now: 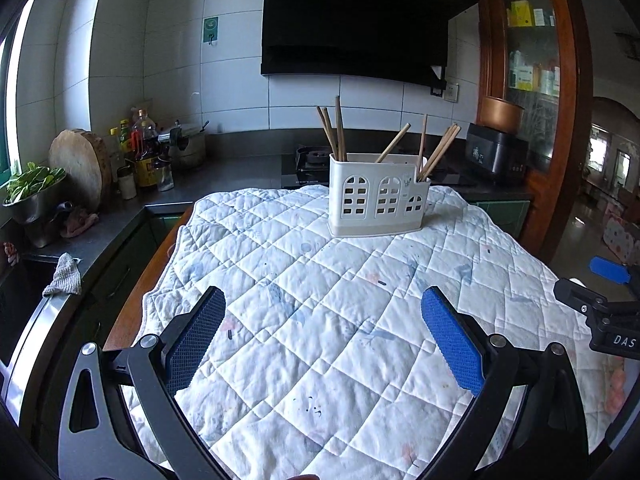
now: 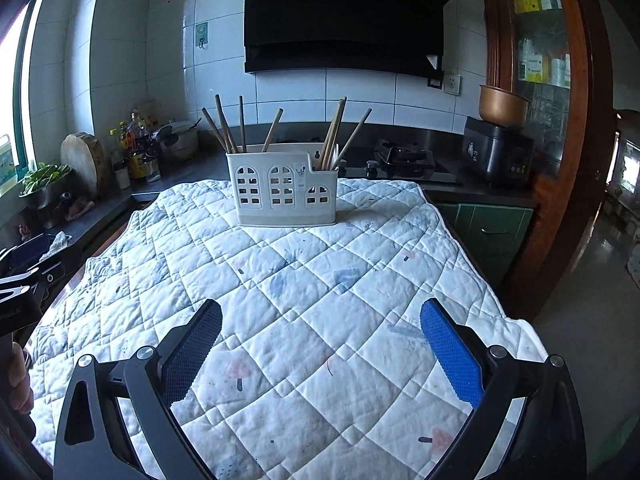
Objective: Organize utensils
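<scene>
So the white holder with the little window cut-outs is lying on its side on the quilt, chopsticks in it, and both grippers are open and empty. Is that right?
Not quite: the white holder stands upright on the quilt, as the right wrist view shows. The rest holds: chopsticks stick up out of it, and the left gripper and right gripper are both open and empty.

My left hand-held gripper (image 1: 322,304) has matt black arms, seemingly plastic, with blue pads (image 1: 452,344) of a fine, grippy grid texture; my right hand-held gripper (image 2: 320,316) looks the same. The quilt (image 1: 320,300) on the desk (image 1: 132,308) is soft stitched cloth, matt and slightly rumpled, over glossy brown wood. The utensil holder (image 1: 378,196) is smooth off-white plastic, the chopsticks (image 1: 340,130) dull bare wood. Behind, the wall tiles (image 1: 168,60) shine glossy white and the worktop (image 1: 224,172) is dark, faintly sheened.
</scene>
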### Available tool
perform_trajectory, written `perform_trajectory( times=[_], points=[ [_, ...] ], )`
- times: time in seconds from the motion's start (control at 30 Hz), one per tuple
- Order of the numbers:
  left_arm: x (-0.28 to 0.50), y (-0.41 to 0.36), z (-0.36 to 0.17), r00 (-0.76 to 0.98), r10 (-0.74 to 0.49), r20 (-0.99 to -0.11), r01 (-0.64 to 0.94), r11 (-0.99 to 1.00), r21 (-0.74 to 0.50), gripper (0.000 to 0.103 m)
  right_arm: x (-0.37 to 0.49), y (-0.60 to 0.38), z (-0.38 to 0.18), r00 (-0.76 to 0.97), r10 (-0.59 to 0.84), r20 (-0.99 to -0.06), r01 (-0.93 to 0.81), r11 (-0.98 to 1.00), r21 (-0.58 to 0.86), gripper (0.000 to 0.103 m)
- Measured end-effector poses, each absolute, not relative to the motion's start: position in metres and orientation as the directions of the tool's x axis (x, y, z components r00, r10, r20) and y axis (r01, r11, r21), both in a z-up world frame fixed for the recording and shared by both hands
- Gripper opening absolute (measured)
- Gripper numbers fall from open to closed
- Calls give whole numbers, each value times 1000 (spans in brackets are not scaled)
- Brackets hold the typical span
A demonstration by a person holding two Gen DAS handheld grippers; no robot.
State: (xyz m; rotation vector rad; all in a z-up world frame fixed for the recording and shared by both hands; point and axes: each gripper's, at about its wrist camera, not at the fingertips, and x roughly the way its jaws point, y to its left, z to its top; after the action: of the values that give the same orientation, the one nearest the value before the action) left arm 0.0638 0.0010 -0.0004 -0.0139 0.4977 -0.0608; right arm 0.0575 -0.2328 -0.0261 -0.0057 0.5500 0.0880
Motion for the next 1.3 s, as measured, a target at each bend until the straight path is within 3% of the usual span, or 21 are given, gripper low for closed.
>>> perform_trajectory(
  times=[1.3],
  points=[
    [56,8,-11,864,-63,-500,41,998,-55,98,52,-219,-24,850,101,-516,-118,993,0,96]
  ],
)
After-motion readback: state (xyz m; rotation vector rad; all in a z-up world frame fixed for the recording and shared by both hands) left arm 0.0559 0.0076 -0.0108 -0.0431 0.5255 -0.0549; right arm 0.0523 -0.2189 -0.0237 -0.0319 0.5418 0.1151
